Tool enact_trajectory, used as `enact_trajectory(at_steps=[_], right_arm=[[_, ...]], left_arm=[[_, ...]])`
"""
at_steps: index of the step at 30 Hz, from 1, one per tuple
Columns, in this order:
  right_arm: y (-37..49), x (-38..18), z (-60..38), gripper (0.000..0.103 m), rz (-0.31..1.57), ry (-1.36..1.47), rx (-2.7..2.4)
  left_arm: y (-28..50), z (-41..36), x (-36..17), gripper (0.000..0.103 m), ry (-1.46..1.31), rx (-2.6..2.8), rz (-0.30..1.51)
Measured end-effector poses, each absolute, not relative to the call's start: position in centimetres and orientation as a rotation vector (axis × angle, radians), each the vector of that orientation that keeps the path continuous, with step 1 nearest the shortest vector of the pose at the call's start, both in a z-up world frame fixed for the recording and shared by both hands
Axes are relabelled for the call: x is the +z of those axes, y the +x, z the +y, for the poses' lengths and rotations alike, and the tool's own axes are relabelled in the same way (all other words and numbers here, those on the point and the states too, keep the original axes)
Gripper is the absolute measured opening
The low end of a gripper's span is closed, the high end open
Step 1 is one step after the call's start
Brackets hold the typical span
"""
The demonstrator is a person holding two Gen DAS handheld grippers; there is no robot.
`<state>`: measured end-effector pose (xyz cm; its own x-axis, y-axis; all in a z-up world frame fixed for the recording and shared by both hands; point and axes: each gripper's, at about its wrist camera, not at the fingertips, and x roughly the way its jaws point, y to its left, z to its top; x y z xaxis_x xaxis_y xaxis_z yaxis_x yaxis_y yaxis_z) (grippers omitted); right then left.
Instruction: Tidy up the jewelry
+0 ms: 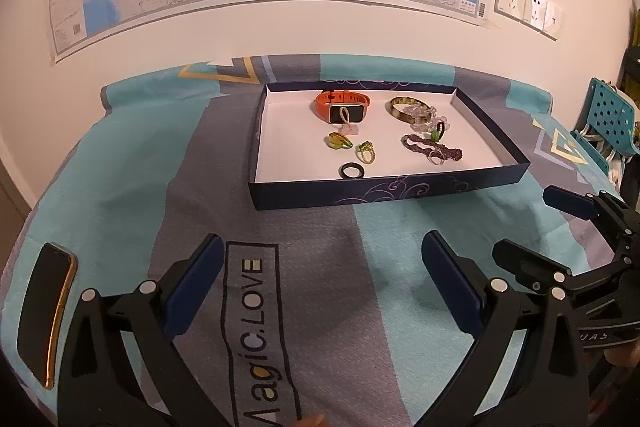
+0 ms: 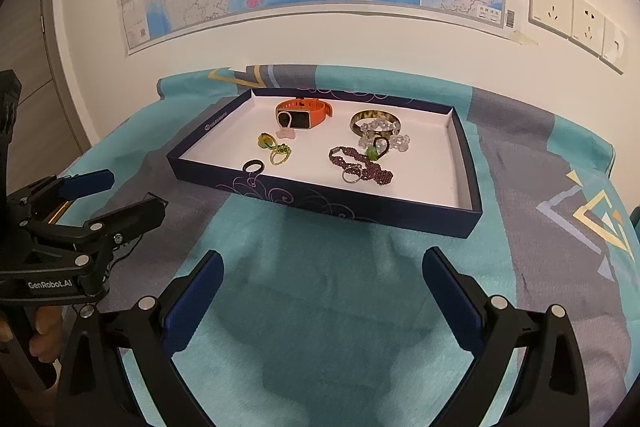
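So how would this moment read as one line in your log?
left hand-held gripper: open, empty | right hand-held gripper: open, empty | jewelry in tray | black ring nearest front wall

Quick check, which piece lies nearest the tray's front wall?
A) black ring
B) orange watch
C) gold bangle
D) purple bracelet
A: the black ring lies just behind the tray's front wall, while the orange watch and gold bangle sit near the back and the purple bracelet mid-tray.

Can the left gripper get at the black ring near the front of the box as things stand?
Probably yes. The left gripper is open and empty over bare cloth, and the black ring lies alone just behind the low front wall of the box, so it would come in from above.
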<state>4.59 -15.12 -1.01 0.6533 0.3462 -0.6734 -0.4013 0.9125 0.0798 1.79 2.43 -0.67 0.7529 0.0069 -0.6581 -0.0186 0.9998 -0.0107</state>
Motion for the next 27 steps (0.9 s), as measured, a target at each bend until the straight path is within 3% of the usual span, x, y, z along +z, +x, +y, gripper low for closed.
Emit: enact_trajectory(at_steps=[27], right_arm=[[4.52,-0.97,-15.14,0.096,0.763,-0.077,0.429]], left_arm=[[1.64,1.96,-1.20,0.097,-0.020,0.014,0.736]])
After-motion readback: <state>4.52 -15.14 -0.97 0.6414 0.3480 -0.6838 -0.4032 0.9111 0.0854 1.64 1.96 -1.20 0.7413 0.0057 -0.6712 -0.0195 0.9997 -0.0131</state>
